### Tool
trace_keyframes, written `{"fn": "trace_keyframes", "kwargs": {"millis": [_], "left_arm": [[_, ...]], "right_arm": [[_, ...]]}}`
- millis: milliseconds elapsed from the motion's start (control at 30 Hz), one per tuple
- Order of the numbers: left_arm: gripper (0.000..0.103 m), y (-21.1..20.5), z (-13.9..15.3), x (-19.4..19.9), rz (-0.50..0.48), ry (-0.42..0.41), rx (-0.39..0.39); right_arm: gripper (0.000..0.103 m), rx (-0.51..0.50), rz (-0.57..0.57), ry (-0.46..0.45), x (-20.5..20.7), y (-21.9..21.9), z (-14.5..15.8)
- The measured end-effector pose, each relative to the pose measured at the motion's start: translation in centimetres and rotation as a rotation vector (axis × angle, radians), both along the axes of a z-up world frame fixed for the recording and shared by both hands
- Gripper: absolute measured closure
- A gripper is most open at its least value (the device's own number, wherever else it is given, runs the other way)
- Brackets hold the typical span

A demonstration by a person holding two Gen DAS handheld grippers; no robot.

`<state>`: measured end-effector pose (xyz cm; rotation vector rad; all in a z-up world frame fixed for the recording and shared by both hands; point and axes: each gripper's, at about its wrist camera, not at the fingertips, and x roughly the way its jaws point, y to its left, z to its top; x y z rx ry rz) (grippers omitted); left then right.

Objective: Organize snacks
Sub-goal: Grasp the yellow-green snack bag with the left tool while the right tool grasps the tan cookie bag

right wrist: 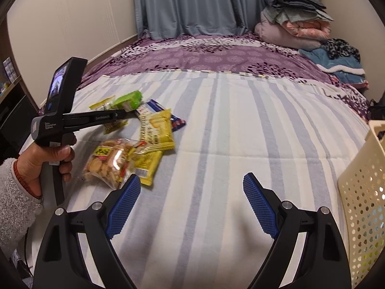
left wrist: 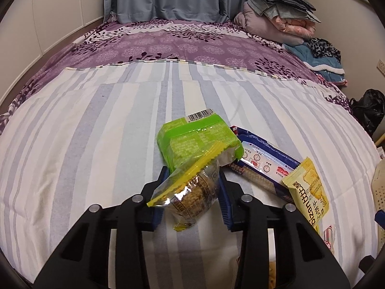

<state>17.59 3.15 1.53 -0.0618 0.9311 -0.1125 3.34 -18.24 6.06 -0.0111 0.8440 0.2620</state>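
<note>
My left gripper (left wrist: 192, 187) clamped on yellow-edged snack packet (left wrist: 190, 192), atop snack pile (right wrist: 134, 142) on bed (right wrist: 228, 144). Right gripper (right wrist: 192, 202) open, empty. Lift straight up, avoid dragging green pack (left wrist: 192, 139); carry toward basket (right wrist: 361, 192).

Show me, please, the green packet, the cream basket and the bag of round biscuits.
green packet (left wrist: 192, 142), left wrist view, printed top face.
cream basket (right wrist: 363, 192), right wrist view, perforated side wall.
bag of round biscuits (right wrist: 108, 163), right wrist view, clear front.
</note>
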Motion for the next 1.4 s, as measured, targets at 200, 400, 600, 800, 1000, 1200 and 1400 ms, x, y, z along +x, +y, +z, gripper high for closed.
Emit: {"fn": "trace_keyframes", "kwargs": {"millis": [200,400,600,800,1000,1200,1400], "left_arm": [[0.069,0.5,1.0,-1.1,-0.013,-0.026,0.0],[0.069,1.4,1.9,-2.3,-0.017,-0.04,-0.009],[0.069,2.1,2.4,-3.1,-0.012,-0.044,-0.012],[0.069,2.8,3.2,-4.0,-0.008,-0.054,-0.009],[0.069,3.1,3.7,-4.3,-0.006,-0.064,-0.006],[0.069,2.8,4.1,-4.7,-0.011,-0.073,0.004],[0.069,2.6,4.4,-5.2,-0.019,-0.081,0.006]], "right_arm": [[0.016,0.028,0.101,-0.018,0.3,3.2,0.3],[0.016,0.044,0.194,-0.042,1.9,6.2,0.6],[0.016,0.091,0.242,-0.01,4.5,8.1,-0.2],[0.017,0.098,0.312,0.046,5.9,9.7,-2.0],[0.017,0.08,0.368,0.081,4.2,10.0,-2.8],[0.016,0.06,0.411,0.107,1.6,10.0,-3.2],[0.017,0.013,0.382,0.099,1.7,11.1,-3.4]]}}
